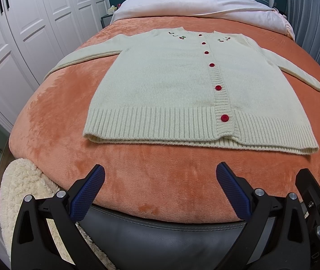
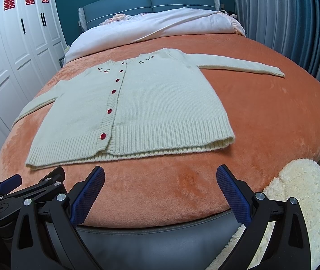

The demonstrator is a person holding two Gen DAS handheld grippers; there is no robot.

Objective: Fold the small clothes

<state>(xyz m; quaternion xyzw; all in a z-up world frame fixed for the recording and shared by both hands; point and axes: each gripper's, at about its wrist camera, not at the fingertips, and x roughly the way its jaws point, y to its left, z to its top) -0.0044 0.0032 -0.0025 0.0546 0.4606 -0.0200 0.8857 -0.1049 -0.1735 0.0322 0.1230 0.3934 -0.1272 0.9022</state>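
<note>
Orange blanket (image 1: 54, 121) bears flat, buttoned cream cardigan (image 1: 164, 85)

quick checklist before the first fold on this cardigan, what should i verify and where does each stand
1. Cardigan lies flat, front up, on the orange blanket: ok.
2. Red buttons fastened down the placket: ok, all visible ones look closed.
3. Sleeves spread out to the sides: ok; right sleeve lies straight, left sleeve angles toward the bed's edge.
4. Left gripper open and holding nothing: ok.
5. Right gripper open and holding nothing: ok.
6. Hem lying smooth: not ok; the front layer sits lifted off the back layer at its right corner.
</note>
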